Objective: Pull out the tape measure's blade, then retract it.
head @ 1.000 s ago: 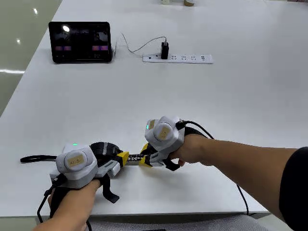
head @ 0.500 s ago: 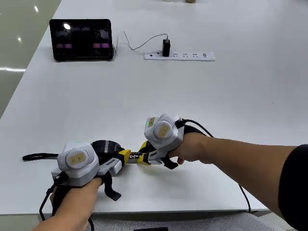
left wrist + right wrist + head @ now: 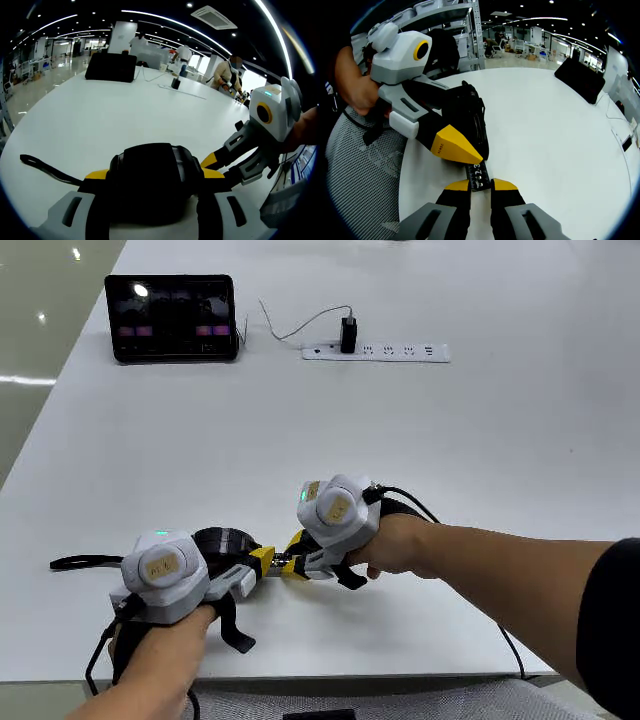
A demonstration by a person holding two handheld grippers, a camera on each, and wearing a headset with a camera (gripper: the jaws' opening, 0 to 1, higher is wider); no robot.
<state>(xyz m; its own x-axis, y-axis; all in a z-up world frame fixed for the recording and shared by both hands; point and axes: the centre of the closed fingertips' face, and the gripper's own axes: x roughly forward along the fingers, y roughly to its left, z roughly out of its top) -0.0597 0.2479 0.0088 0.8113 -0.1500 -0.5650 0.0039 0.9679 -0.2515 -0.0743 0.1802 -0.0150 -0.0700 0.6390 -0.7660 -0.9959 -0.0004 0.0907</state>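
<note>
Got the tape measure [image 3: 220,538] clamped in the left gripper [image 3: 255,562], near the table's [image 3: 420,440] front edge. Pinching a short stub of blade [image 3: 477,173] with the right gripper [image 3: 480,185]. Runs along that edge, case left of the pinch, so probably a straight rightward pull.

Bright, even ceiling light washes the white table [image 3: 430,440]; shadows on it are faint. 1 glare spot sits on the tablet [image 3: 172,318] at the table's far left. The 2 gripper views bow at their edges; the tape measure [image 3: 150,185] looks dark, slightly soft.
</note>
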